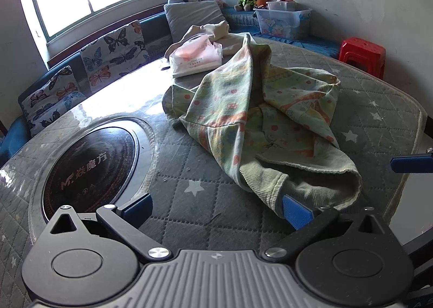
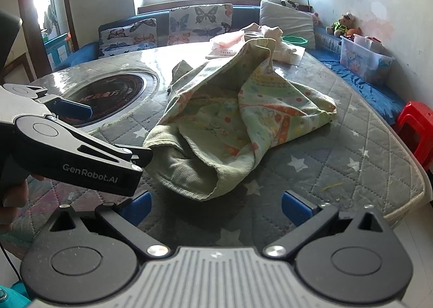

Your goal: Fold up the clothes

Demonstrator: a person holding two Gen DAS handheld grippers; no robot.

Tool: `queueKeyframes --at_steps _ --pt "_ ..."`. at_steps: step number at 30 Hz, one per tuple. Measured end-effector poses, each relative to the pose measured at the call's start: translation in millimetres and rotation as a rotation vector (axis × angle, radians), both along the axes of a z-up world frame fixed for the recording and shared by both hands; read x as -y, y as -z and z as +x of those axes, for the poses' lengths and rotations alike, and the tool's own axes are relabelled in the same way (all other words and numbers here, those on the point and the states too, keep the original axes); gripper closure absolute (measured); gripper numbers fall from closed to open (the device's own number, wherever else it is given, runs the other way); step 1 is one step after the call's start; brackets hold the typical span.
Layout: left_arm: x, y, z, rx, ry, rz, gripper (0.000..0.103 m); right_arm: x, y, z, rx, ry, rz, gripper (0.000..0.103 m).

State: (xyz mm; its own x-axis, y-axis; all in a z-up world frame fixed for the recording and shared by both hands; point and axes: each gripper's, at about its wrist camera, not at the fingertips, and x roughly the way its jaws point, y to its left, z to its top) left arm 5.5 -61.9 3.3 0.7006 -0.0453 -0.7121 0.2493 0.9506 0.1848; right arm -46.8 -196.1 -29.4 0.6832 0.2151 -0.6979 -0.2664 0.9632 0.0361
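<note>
A crumpled pale green child's garment [image 1: 257,118] [image 2: 230,118] with orange and yellow prints lies on the table; its ribbed hem points toward me. My left gripper [image 1: 216,210] [image 2: 119,134] is open low over the table. Its right finger touches the edge of the ribbed hem, and nothing sits between the fingers. In the right wrist view my right gripper [image 2: 216,206] is open just in front of the hem, apart from the cloth. One of the right gripper's blue fingers [image 1: 411,163] shows at the right edge of the left wrist view.
The table wears a grey quilted star cover [image 1: 194,188] [image 2: 338,151] with a round black cooker plate [image 1: 89,161] [image 2: 108,96] set in it. Behind the garment lie a tissue pack [image 1: 194,56] and beige cloth [image 1: 211,31]. A red stool [image 2: 416,123] stands at the right.
</note>
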Motion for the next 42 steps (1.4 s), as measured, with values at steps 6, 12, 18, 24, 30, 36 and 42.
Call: queueKeyframes --at_steps 6,12,18,24,30,36,42 --pt "-2 -4 0 0.010 -0.002 -0.001 0.000 -1 -5 0 0.014 -0.003 -0.001 0.000" --pt "-1 -10 8 0.022 -0.002 -0.006 0.000 -1 -8 5 0.023 -0.005 0.001 0.000" --pt "-1 -13 17 0.026 -0.001 -0.005 0.000 1 -8 13 0.022 0.002 0.012 0.000" --pt "1 -15 27 0.024 0.007 -0.006 0.000 2 -12 20 0.027 0.003 0.020 0.001" --pt "2 -16 39 0.020 0.015 -0.005 0.000 4 -15 31 0.028 0.009 0.032 0.003" --pt "4 -15 51 0.011 0.023 -0.009 0.000 5 -15 43 0.021 0.008 0.028 0.006" --pt "9 -16 64 0.007 0.048 -0.020 0.000 12 -16 60 0.021 0.022 0.036 0.009"
